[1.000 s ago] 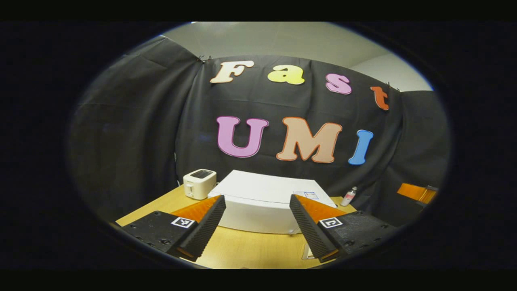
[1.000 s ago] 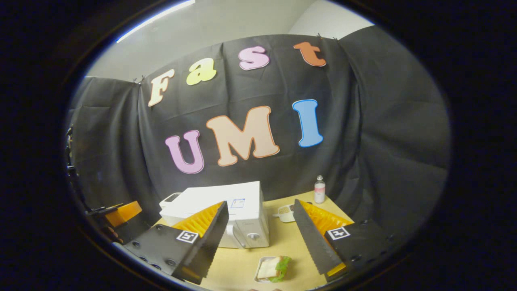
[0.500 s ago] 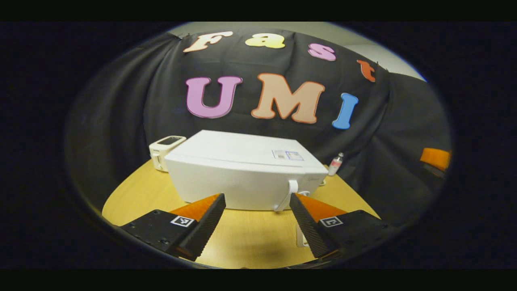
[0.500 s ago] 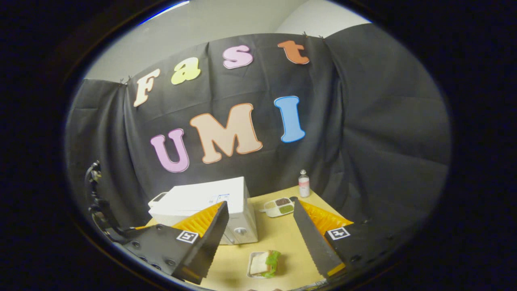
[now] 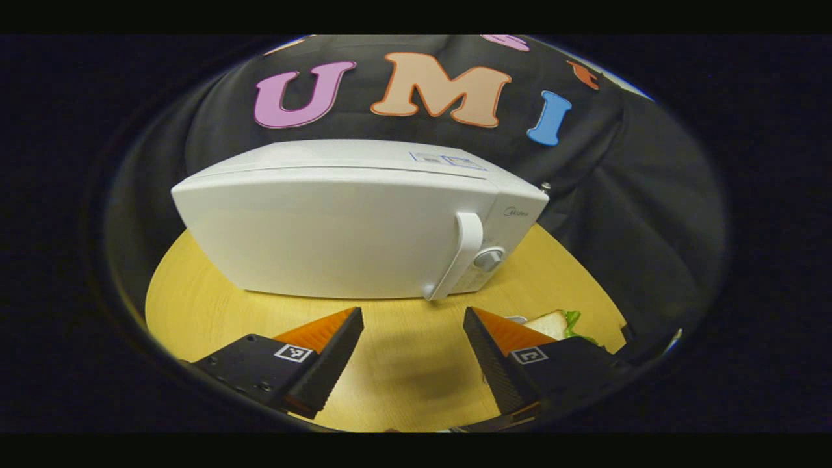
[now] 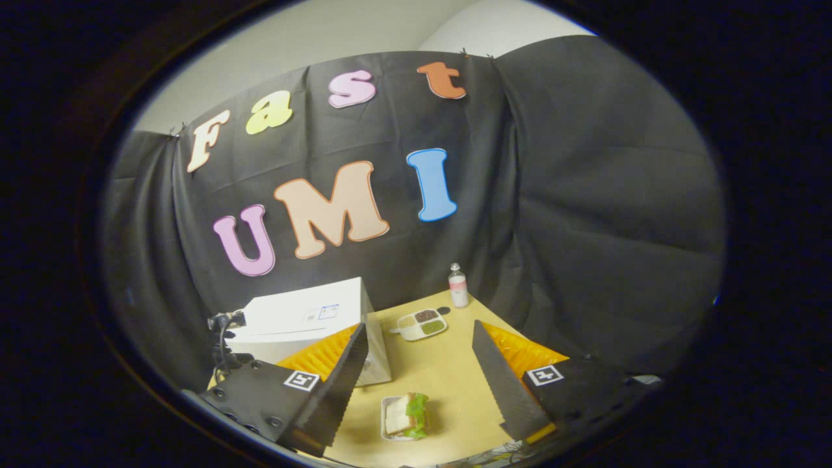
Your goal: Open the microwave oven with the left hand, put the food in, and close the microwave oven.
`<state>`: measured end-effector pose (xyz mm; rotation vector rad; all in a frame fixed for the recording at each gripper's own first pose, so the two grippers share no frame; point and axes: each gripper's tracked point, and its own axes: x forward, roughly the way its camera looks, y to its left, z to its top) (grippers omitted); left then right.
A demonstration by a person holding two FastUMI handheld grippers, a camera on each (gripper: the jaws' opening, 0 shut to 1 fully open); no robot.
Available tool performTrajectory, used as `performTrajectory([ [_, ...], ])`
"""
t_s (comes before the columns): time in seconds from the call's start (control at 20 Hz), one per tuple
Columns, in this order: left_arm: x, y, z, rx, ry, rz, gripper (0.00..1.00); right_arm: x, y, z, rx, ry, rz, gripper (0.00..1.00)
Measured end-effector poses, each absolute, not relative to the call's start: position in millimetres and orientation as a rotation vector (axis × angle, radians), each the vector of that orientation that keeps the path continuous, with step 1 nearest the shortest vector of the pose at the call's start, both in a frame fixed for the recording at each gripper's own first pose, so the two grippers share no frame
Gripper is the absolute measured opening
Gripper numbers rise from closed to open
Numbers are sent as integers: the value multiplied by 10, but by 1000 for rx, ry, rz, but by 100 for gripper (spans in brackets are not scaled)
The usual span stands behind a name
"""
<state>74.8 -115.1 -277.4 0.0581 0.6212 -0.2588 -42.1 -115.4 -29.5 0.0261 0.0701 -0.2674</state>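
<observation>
A white microwave oven [image 5: 338, 227] stands on the wooden table, door closed, with a white vertical handle [image 5: 460, 253] and a round knob [image 5: 489, 259] at its right end. My left gripper [image 5: 413, 351] is open, low in front of the door and a little short of the handle. A sandwich with lettuce in a small white tray [image 6: 404, 417] lies on the table to the right of the oven; a corner of the sandwich [image 5: 552, 322] peeks past my left gripper's right finger. My right gripper [image 6: 419, 383] is open, held high above that tray. The microwave oven [image 6: 312, 318] sits to its left.
A white divided dish with food [image 6: 419, 324] and a small bottle [image 6: 458, 286] stand at the back of the wooden table [image 6: 455, 364], near the black cloth wall. Part of the other gripper's rig [image 6: 224, 338] shows beside the oven.
My left gripper has come down and much closer to the oven's front, so the door and handle now loom large. My right gripper has drifted right, shifting the oven leftward.
</observation>
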Motion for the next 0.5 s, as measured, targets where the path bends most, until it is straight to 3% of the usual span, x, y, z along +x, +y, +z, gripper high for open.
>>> performTrajectory([
  [0.15, 914, -1345, -2871, 77, 637, -291, 92, -451, -1267, -345, 12, 75, -315, 91],
  [0.35, 1107, -1533, -3019, 125, 666, -319, 80, -467, -1305, -355, 10, 80, -336, 92],
  [0.4, 1153, -1558, -3056, 137, 674, -323, 84, -467, -1316, -350, 11, 77, -342, 92],
  [0.5, 1255, -1580, -3127, 157, 684, -318, 84, -454, -1326, -331, 14, 72, -347, 92],
])
